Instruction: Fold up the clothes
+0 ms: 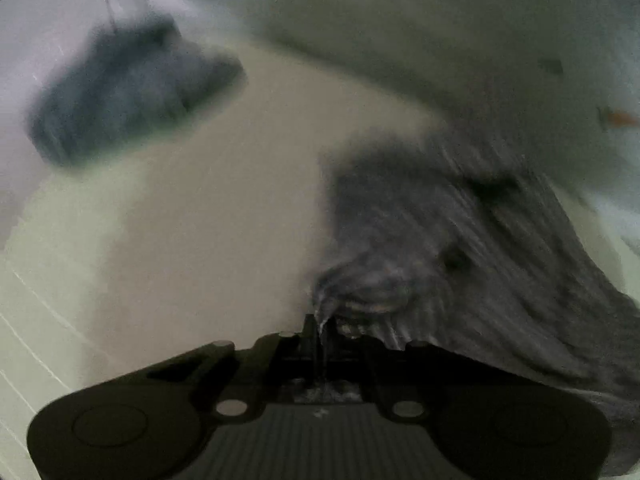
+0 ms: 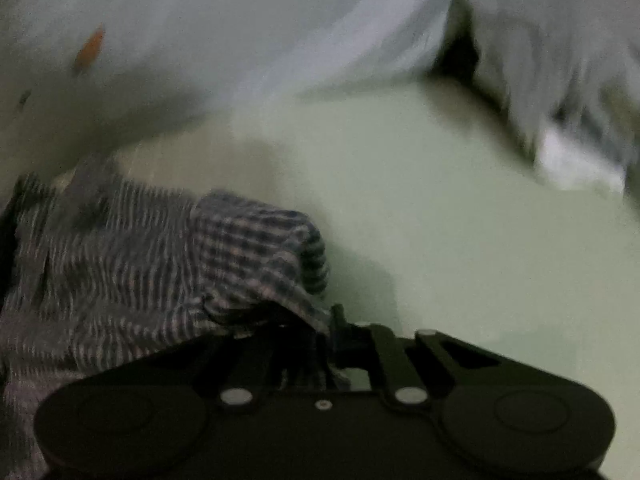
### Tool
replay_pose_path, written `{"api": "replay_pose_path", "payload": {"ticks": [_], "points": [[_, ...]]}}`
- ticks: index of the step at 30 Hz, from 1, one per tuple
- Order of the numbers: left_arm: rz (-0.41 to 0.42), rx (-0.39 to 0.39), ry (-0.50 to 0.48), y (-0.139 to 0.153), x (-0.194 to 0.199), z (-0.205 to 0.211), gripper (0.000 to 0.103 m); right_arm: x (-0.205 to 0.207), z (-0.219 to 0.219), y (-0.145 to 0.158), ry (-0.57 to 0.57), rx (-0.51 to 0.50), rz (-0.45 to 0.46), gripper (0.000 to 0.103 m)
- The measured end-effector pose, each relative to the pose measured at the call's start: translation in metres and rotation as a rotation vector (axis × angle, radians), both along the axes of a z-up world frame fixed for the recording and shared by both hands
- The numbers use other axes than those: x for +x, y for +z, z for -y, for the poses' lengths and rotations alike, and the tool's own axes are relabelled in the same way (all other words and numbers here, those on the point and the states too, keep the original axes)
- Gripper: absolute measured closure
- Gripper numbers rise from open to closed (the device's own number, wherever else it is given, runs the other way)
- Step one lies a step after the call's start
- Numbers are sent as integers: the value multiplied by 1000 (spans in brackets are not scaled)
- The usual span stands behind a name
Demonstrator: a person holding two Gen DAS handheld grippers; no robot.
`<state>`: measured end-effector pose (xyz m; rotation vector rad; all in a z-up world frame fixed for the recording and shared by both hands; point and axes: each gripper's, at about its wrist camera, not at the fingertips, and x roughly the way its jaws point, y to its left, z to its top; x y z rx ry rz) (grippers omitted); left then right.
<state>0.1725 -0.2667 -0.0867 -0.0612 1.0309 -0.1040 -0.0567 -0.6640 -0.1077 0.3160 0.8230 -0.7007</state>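
A dark checked garment (image 1: 460,240) hangs to the right of my left gripper (image 1: 320,328), whose jaws are shut on a bunched edge of it. In the right wrist view the same checked garment (image 2: 140,248) spreads to the left, and my right gripper (image 2: 324,328) is shut on another edge of it. The cloth is lifted above a pale green surface (image 2: 440,200). Both views are blurred by motion.
A dark folded pile (image 1: 132,92) lies at the upper left in the left wrist view. A heap of light-coloured clothes (image 2: 560,100) lies at the upper right in the right wrist view. A pale wall with a small orange mark (image 2: 90,50) stands behind.
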Motion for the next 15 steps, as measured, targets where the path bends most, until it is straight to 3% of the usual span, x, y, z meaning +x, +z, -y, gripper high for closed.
{"api": "replay_pose_path", "payload": {"ticks": [3, 4, 5, 6, 7, 9, 15], "points": [[140, 75, 106, 22, 6, -29, 96, 13, 17, 28, -42, -122, 27, 91], [173, 99, 145, 27, 6, -39, 92, 16, 21, 36, -57, -162, 31, 78], [190, 110, 176, 30, 4, -49, 81, 14, 15, 37, -64, -163, 38, 70], [188, 100, 197, 29, 1, -57, 68, 10, 8, 37, -68, -155, 47, 56], [182, 95, 203, 28, -6, -62, 61, 6, 1, 37, -73, -148, 55, 43], [155, 94, 176, 24, -25, -61, 38, -2, -13, 37, -83, -132, 71, 25], [62, 105, 89, 7, -81, -60, 33, -35, -90, -7, -22, 21, -13, 24]]}}
